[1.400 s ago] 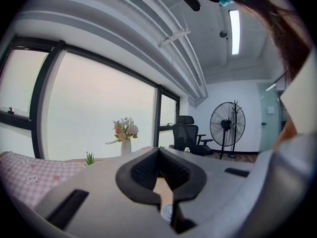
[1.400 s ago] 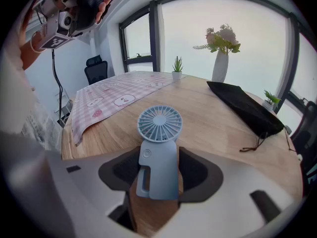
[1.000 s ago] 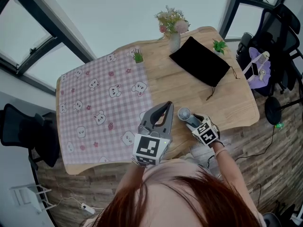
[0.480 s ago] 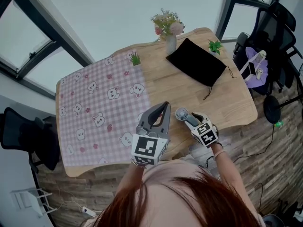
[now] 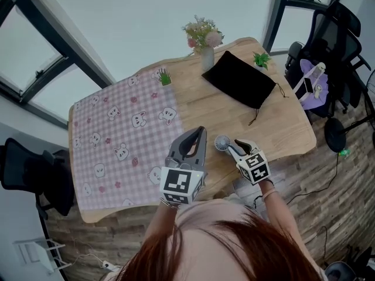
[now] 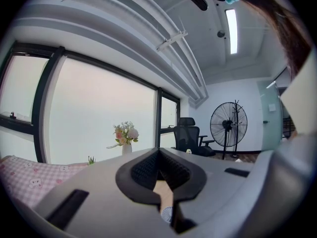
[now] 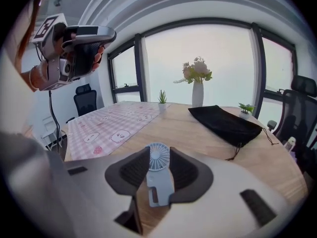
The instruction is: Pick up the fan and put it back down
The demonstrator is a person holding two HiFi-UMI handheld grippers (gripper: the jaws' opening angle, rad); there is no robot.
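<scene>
Pale blue, the fan [image 7: 159, 180] lies between your right gripper's [image 5: 235, 146] fingers, which are closing on it. Its long axis runs along them, with the round head outward and the handle back toward you, over the near edge of the wooden counter [image 5: 281, 127]. Your left gripper [image 5: 192, 136] hangs just beside it, fingers together and empty. The set-down looks like the right hand's job, straight down.
</scene>
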